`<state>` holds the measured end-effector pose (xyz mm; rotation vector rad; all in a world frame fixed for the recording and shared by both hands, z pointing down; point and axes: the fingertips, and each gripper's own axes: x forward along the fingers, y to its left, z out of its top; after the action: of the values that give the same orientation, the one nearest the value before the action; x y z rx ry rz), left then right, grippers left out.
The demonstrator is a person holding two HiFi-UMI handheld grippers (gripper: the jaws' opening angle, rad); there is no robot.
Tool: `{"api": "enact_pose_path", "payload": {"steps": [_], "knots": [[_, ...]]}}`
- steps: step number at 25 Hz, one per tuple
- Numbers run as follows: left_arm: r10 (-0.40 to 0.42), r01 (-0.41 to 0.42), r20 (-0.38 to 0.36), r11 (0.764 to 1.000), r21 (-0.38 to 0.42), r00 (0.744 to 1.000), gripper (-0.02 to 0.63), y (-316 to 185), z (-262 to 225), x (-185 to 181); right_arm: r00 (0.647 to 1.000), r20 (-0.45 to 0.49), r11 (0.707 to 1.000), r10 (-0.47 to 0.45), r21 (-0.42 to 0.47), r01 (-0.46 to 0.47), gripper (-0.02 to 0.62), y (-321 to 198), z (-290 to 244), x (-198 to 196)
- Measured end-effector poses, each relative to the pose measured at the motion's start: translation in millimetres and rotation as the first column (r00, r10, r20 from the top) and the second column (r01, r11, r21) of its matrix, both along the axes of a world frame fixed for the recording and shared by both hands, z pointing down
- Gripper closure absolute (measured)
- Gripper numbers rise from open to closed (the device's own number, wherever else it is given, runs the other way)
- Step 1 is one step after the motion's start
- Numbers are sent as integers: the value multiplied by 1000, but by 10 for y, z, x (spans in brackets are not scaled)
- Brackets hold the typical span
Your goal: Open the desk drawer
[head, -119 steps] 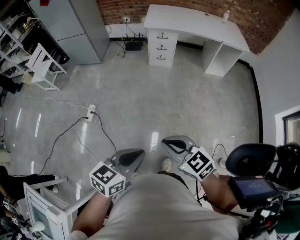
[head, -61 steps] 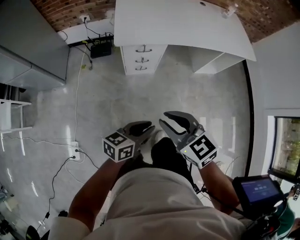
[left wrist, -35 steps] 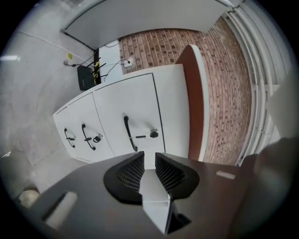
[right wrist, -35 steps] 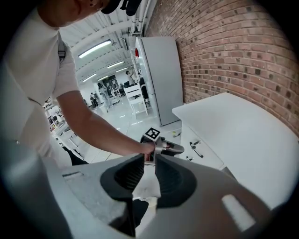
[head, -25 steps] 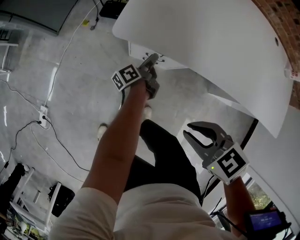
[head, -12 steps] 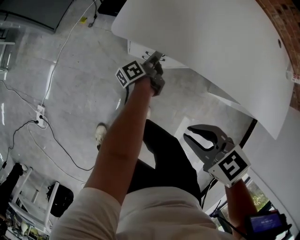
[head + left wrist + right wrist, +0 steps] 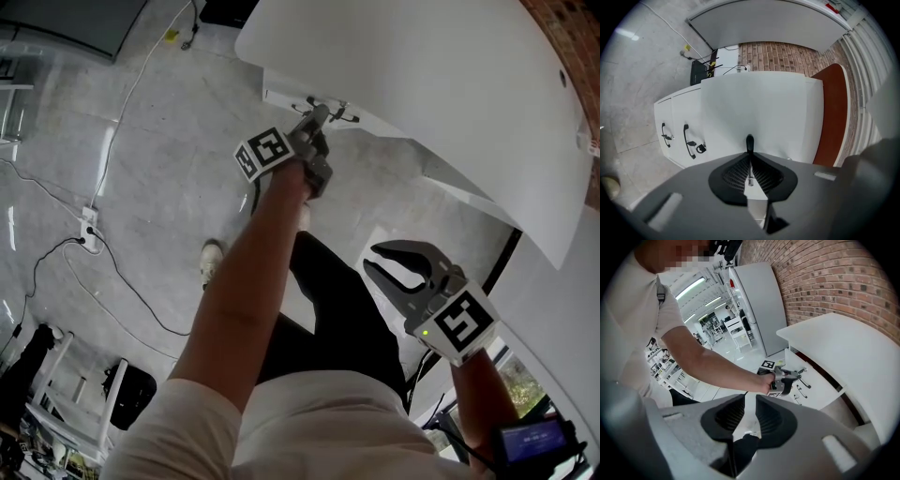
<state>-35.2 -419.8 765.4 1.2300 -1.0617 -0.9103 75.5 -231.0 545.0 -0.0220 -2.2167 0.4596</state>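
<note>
A white desk (image 7: 422,84) has a stack of drawers (image 7: 281,97) at its left end. My left gripper (image 7: 316,114) is stretched out to the top drawer and is shut on its dark handle (image 7: 749,142), whose tip pokes out between the jaws. The two lower handles (image 7: 686,139) show to the left in the left gripper view (image 7: 749,158). My right gripper (image 7: 371,258) hangs open and holds nothing, near my body and away from the desk. In the right gripper view (image 7: 749,403) the left gripper (image 7: 782,380) is at the drawer fronts (image 7: 811,385).
A power strip (image 7: 89,230) with trailing cables lies on the grey floor at the left. A black box (image 7: 225,9) and a grey cabinet (image 7: 75,23) stand by the far wall. My shoe (image 7: 212,262) is below the drawers. A brick wall (image 7: 843,282) backs the desk.
I have come up to the desk and my left arm has reached out to the top drawer's handle. In the last half second the left gripper has barely shifted. The right gripper stays open.
</note>
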Motion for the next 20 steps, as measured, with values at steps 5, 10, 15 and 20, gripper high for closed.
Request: {"api": "enact_pose_path", "payload": {"steps": [5, 10, 15, 20], "knots": [[4, -5, -9, 1000, -14, 1000, 580, 332, -4, 7, 1000, 9, 1000, 0, -3, 0, 520, 145, -15, -87], [15, -15, -21, 1000, -22, 1000, 580, 637, 7, 2, 1000, 8, 1000, 11, -6, -11, 520, 268, -42, -141], [33, -33, -21, 999, -27, 999, 579, 801, 16, 4, 1000, 8, 1000, 21, -12, -21, 520, 352, -37, -146], [31, -32, -21, 999, -35, 999, 578, 818, 28, -23, 999, 16, 999, 35, -16, -35, 520, 386, -47, -189]]}}
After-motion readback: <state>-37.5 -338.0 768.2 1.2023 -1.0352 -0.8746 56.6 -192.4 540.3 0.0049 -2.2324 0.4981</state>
